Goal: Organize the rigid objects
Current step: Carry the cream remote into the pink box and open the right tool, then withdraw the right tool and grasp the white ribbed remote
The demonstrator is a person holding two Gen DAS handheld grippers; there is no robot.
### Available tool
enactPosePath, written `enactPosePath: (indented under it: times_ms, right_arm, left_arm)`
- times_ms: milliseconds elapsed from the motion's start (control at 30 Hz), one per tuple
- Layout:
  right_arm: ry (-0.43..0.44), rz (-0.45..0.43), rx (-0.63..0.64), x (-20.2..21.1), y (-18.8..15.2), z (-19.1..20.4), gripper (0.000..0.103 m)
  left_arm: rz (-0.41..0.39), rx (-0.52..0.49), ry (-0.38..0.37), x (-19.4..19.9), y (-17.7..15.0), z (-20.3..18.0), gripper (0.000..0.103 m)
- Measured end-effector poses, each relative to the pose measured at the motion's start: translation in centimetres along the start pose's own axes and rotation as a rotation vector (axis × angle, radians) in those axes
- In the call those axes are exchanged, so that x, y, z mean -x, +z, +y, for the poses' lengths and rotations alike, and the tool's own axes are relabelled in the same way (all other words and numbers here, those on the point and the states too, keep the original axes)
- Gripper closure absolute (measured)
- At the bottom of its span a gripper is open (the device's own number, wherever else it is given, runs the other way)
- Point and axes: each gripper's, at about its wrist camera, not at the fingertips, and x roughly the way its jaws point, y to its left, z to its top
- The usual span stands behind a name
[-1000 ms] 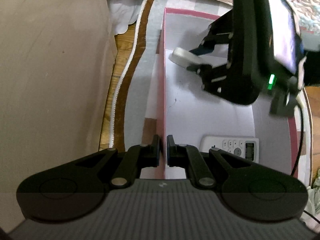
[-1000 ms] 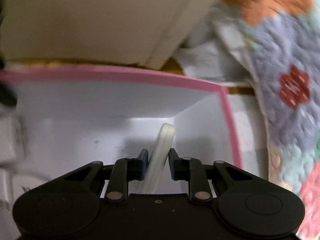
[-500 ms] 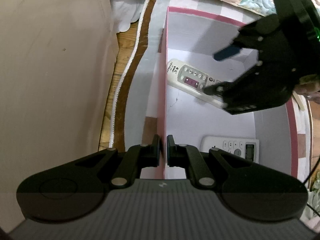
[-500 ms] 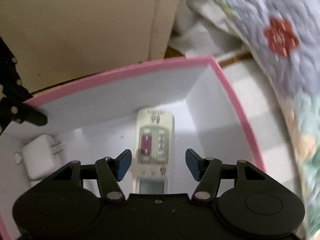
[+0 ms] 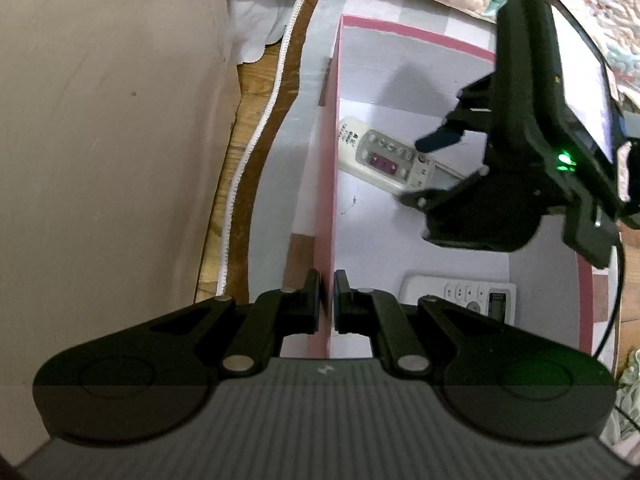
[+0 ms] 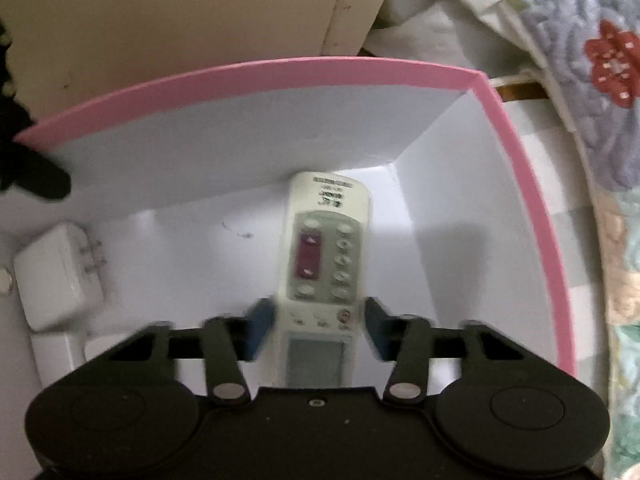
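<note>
Right wrist view: the cream remote (image 6: pixel 325 256), clamped on edge a second ago, now lies flat on the floor of the pink box (image 6: pixel 516 184), near its far corner. The right gripper (image 6: pixel 318 322) straddles it, jaws just closing again but apparently not pressing, so this placement looks done. The left gripper (image 5: pixel 327 300) stays pinched shut on the box's side wall.

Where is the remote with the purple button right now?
The remote lies face up on the floor of the pink box, between the open right tongs; the white charger sits to its left in the right wrist view.
</note>
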Motion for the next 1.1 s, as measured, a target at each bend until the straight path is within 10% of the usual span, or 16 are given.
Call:
enactPosePath:
  times_ms: [133,300,500,633,800,1100]
  right_arm:
    - [-0.095,-0.021,0.065,0.1,0.6,0.2,0.084]
    - [-0.264,0.001,0.26,-1.0,0.1,1.5,0.083]
    - [-0.206,-0.047,0.043,0.4,0.2,-0.7,0.079]
    - [-0.024,-0.165,-0.281,5.1,-1.6,-3.2,0.047]
    - [0.089,-0.195,-0.553,10.3,-6.0,-3.7,0.046]
    - [-0.021,-0.411,-0.63,19.0,-12.7,-1.5,0.016]
  left_arm:
    - [0.001,-0.002,0.001,-0.1,0.0,0.0,0.097]
    - [0.006,-0.005,0.001,-0.3,-0.1,0.0,0.097]
    - [0.007,-0.008,-0.001,-0.3,0.1,0.0,0.097]
    - [0.008,-0.03,0.022,-0.3,0.2,-0.5,0.097]
    - [0.018,-0.073,0.077,-0.4,0.9,-1.9,0.096]
    - [0.061,-0.068,0.088,-0.4,1.7,-2.5,0.088]
